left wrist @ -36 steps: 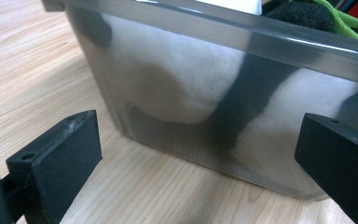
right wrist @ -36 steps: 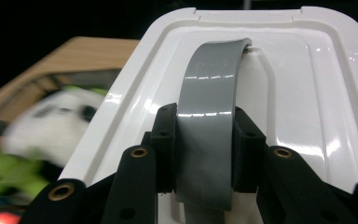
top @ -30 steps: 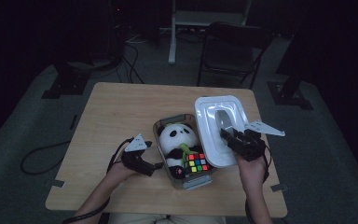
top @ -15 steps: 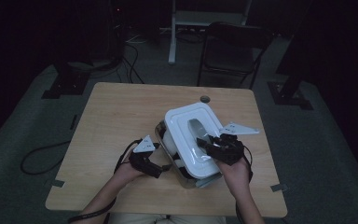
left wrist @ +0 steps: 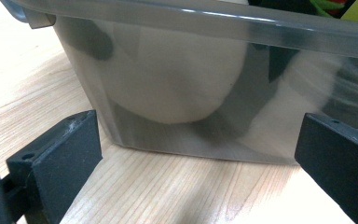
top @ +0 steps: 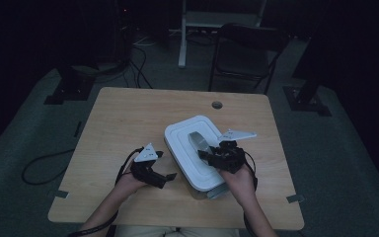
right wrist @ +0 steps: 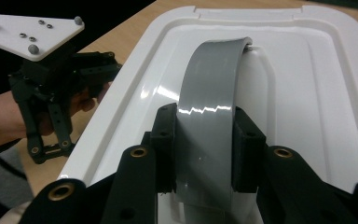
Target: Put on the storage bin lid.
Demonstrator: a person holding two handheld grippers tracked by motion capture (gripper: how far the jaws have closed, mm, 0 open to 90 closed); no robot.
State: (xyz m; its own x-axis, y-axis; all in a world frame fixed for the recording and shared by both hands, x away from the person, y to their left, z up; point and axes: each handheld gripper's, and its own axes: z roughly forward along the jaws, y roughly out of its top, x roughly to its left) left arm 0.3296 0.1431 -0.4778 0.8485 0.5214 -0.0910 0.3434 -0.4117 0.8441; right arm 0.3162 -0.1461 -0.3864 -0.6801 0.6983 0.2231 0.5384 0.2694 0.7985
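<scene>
Lid (top: 193, 148) resting over bin (left wrist: 191, 93), handle (right wrist: 209, 116) clamped in right gripper (right wrist: 204, 149), left gripper (left wrist: 196, 154) gaping beside bin, pressing down remaining.

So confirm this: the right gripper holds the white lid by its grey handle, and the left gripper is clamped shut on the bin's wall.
Not quite. The left gripper is open: in the left gripper view its jaws stand apart before the bin. The right gripper does hold the lid by its handle.
</scene>
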